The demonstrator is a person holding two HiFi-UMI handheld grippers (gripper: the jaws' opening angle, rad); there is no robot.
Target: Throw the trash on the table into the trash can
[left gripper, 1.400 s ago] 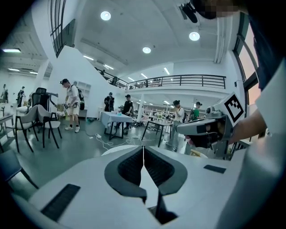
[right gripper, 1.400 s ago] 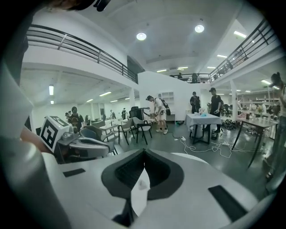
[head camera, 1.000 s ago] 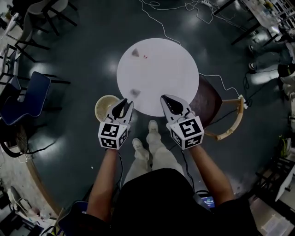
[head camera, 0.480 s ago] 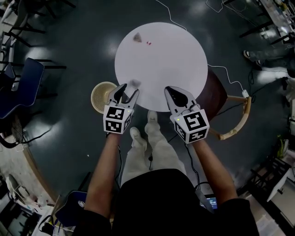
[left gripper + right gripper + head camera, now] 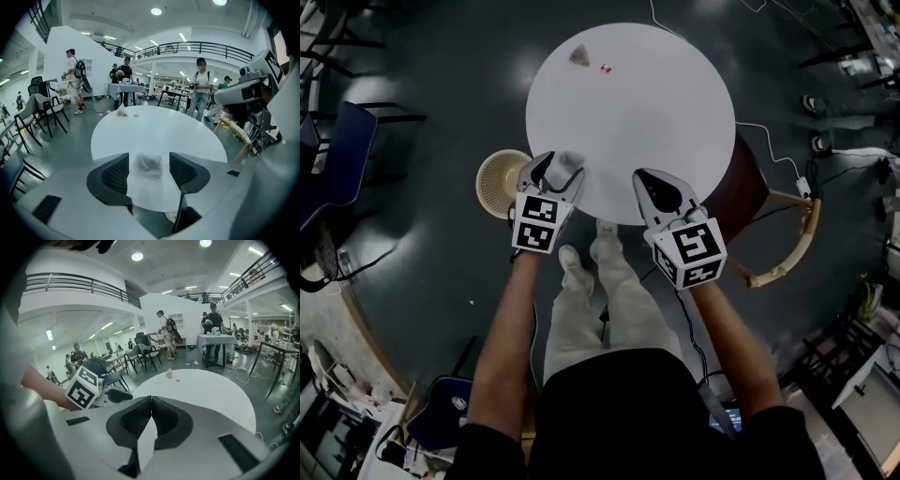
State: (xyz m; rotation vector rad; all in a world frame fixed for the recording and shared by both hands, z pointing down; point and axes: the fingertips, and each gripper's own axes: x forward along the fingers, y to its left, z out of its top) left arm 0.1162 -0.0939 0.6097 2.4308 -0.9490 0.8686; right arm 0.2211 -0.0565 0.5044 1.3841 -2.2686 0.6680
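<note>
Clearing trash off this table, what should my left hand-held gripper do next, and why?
Probably close the left hand-held gripper: its jaws have just been opening and stand wide either side of the clear wrapper at the near edge of the table, not pressing it.

Open hall: dark glossy floor (image 5: 431,84), white walls (image 5: 56,51), railed upper gallery (image 5: 201,47).
Round white table (image 5: 656,94) ahead of both grippers; blue chair (image 5: 342,164) well left of the left gripper (image 5: 555,169); wooden-armed chair (image 5: 783,234) just right of the right gripper (image 5: 649,183); black chairs (image 5: 42,110) far left; round ceiling lights (image 5: 156,11) overhead.
</note>
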